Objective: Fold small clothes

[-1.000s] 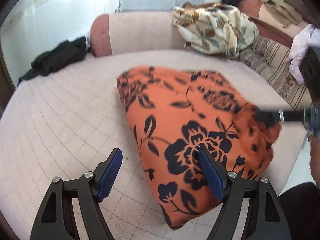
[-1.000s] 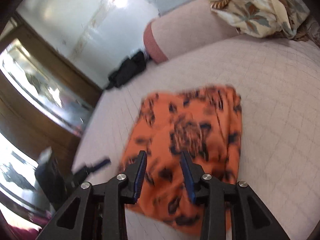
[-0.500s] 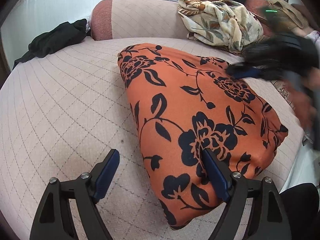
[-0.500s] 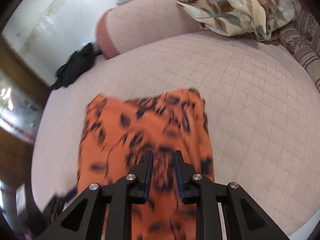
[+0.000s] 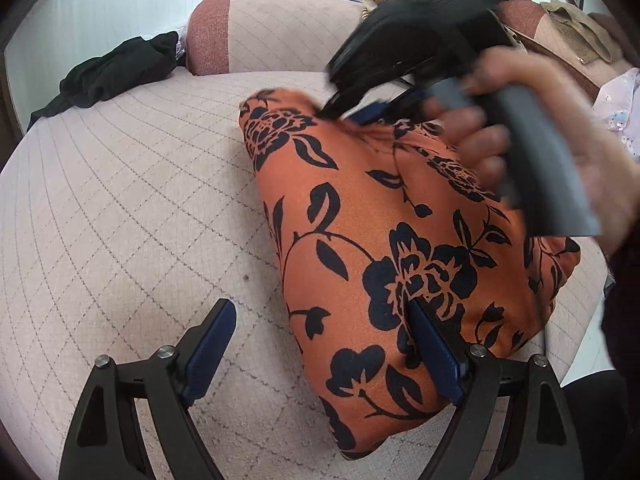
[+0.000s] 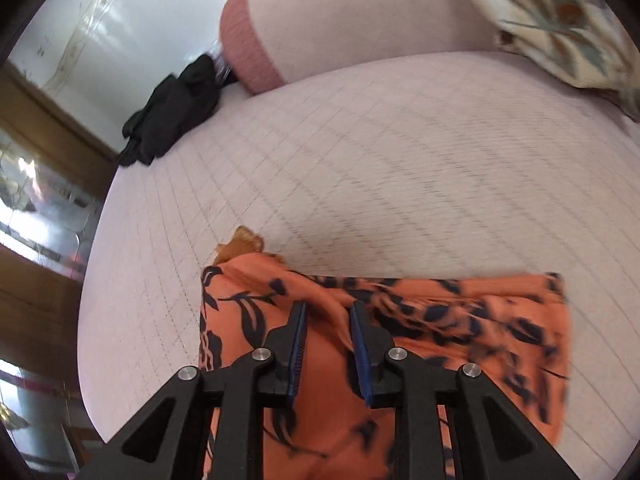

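Left wrist view, left to right. Black garment [image 5: 116,74] at ten o'clock on the quilted bed [image 5: 120,208]; pink bolster [image 5: 276,34] at twelve. Left tongs [image 5: 320,348] at six o'clock, spread wide, gripping nothing: left pad over bare quilt, right pad against the orange floral garment [image 5: 384,248], which lies folded from centre to four o'clock. Right tongs [image 5: 360,114] at one o'clock, held by a hand [image 5: 560,140], tips at the garment's far edge.

Right wrist view. Right tongs [image 6: 326,320] nearly closed, a ridge of the orange fabric pinched between the pads. Cream floral cloth [image 6: 560,20] at two o'clock.
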